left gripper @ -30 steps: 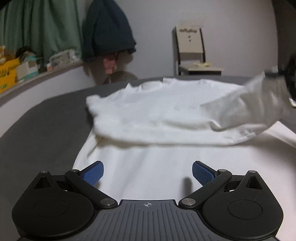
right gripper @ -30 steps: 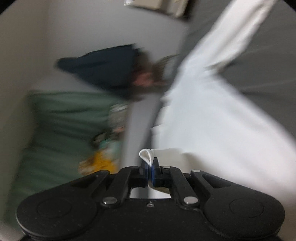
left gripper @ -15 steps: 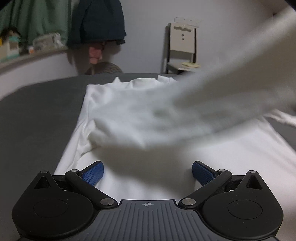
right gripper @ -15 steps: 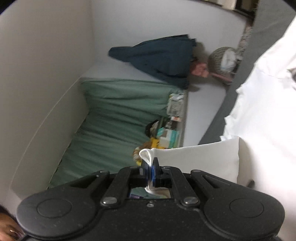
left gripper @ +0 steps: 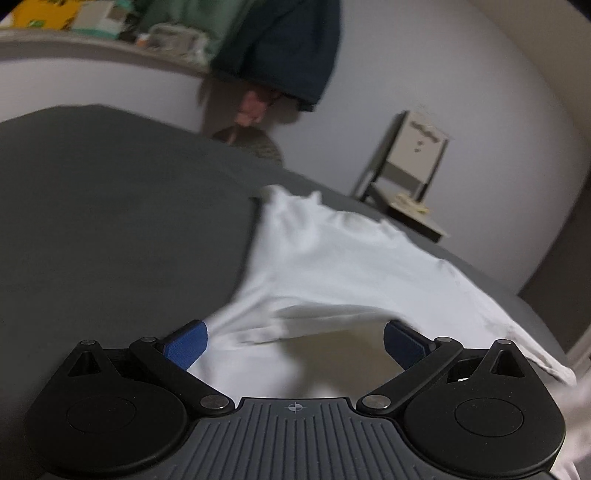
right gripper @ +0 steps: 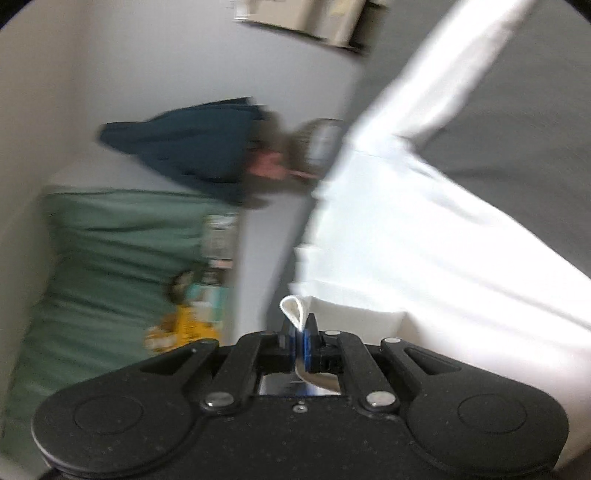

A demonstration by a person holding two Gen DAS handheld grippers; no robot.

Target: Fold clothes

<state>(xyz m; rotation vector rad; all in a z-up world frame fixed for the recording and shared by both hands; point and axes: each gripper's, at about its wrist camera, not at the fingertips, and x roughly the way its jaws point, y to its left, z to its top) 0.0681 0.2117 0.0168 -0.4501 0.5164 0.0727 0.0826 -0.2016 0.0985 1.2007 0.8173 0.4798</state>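
Observation:
A white T-shirt (left gripper: pixel 332 266) lies on the dark grey bed cover (left gripper: pixel 110 206), its collar end far from me. My left gripper (left gripper: pixel 295 341) hovers open low over the shirt's near left edge, nothing between its blue pads (left gripper: pixel 186 345). A blurred fold of white cloth sweeps across just ahead of it. In the right wrist view the same white T-shirt (right gripper: pixel 424 236) stretches away, and my right gripper (right gripper: pixel 301 328) is shut on a pinch of its cloth, a small loop (right gripper: pixel 291 310) sticking out above the jaws. That view is rolled sideways and blurred.
A dark blue jacket (left gripper: pixel 280 48) hangs on the far wall beside green curtains (right gripper: pixel 110 258). A ledge with boxes and clutter (left gripper: pixel 110 22) runs along the left. A pale chair (left gripper: pixel 410 173) stands beyond the bed's far edge. Grey cover lies bare to the left of the shirt.
The left gripper has slid left and rolled, so the bed now looks tilted. The lifted cloth that crossed its view has swept down and away. The right gripper keeps its pinch while swinging.

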